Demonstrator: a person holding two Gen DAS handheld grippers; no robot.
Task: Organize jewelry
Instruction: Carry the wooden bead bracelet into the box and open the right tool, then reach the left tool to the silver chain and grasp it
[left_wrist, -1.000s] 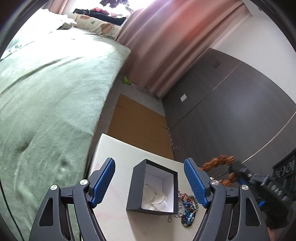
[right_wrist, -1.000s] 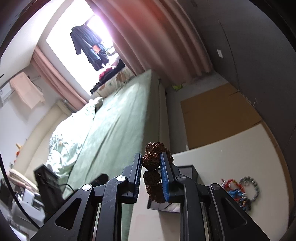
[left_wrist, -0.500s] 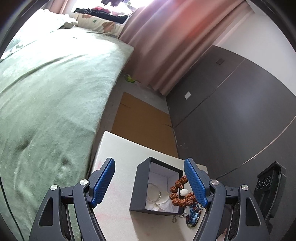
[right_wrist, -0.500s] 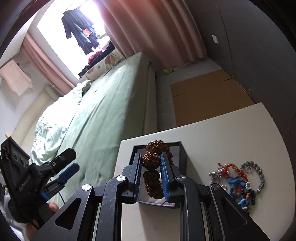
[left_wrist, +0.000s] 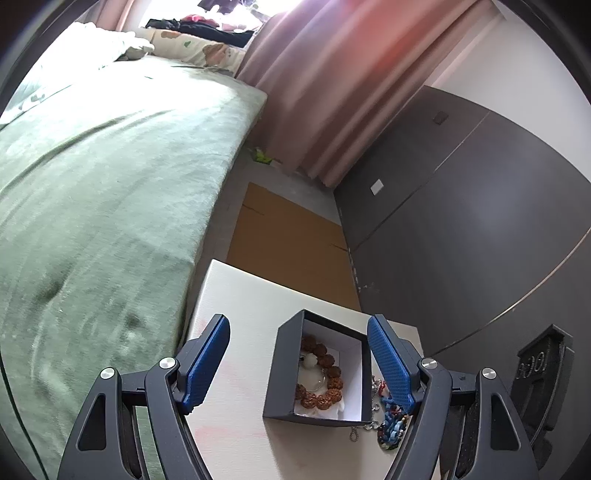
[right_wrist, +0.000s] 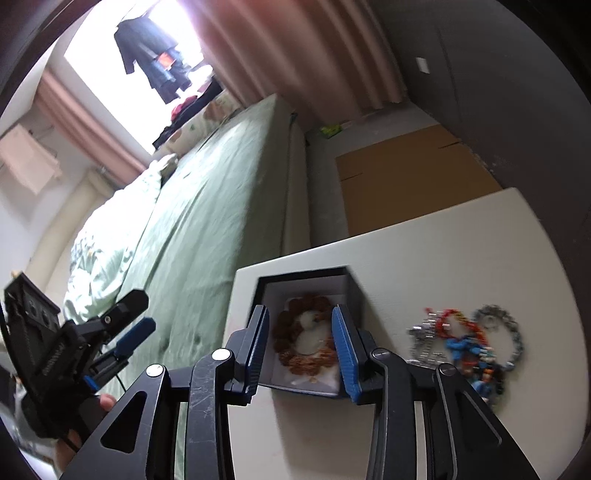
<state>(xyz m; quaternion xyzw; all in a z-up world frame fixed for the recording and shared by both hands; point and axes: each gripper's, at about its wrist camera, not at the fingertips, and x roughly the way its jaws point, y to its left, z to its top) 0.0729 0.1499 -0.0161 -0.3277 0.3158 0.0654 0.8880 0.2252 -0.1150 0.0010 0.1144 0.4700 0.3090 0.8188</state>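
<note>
Green bedspread of the bed fills the left of both views; it plays no part in the task.

Left gripper: jaws wide apart, holding nothing, above the near left part of the white desk. The right wrist view shows it low at the left, off the desk's left edge.

Dark square cardboard jewelry box with white lining sits near the desk's left edge, lid off. The brown knobbly-bead bracelet lies inside it as a loose ring on the white floor. A pale rounded item rests inside the ring; whether it is a charm or a separate piece cannot be told. A thin metal hoop seems to lie under the beads, too faint to confirm.

Right gripper: jaws moderately wide, empty, directly over the box, blue pads framing the bracelet without touching it.

Judgement: one bracelet is stowed; this placement looks complete.

Right of the box, on the bare desk: tangled heap of red, blue and silver bead and chain jewelry, not yet sorted. This is the remaining work. The heap is motion-blurred in the right wrist view and half covered by the left gripper's right finger in the left wrist view, so piece count is unclear. No box lid in view. The desk's near edge is cut off by both grippers.
</note>
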